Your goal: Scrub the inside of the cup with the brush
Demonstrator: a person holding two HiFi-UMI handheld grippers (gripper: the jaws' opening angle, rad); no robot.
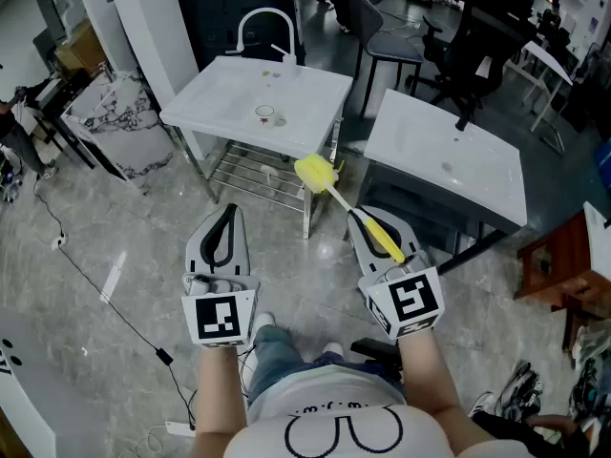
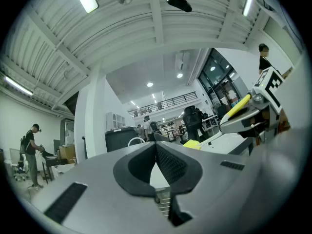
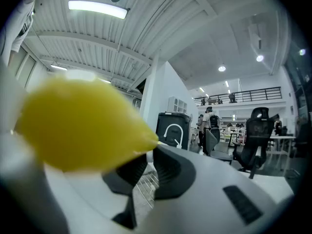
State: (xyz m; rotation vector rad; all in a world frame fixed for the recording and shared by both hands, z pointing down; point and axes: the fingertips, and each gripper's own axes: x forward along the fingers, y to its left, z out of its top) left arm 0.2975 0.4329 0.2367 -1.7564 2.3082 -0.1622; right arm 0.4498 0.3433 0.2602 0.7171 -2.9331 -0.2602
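In the head view both grippers are held out level in front of the person, above the floor. My right gripper (image 1: 359, 218) is shut on the yellow handle of a brush (image 1: 374, 233). Its yellow sponge head (image 1: 315, 172) points toward the white sink table (image 1: 315, 92). In the right gripper view the handle (image 3: 83, 126) fills the left side as a yellow blur above the jaws (image 3: 148, 152). My left gripper (image 1: 229, 210) is shut with nothing in it, its pads (image 2: 168, 162) meeting at the tips. I see no cup clearly in any view.
The sink table has a curved faucet (image 1: 263, 19) and a drain (image 1: 265, 113), with a wire shelf (image 1: 250, 175) below. A second white table (image 1: 449, 151) stands to the right, black office chairs (image 1: 477, 46) behind it. A wooden stool (image 1: 563, 265) is at the right and a marble slab (image 1: 119, 122) at the left.
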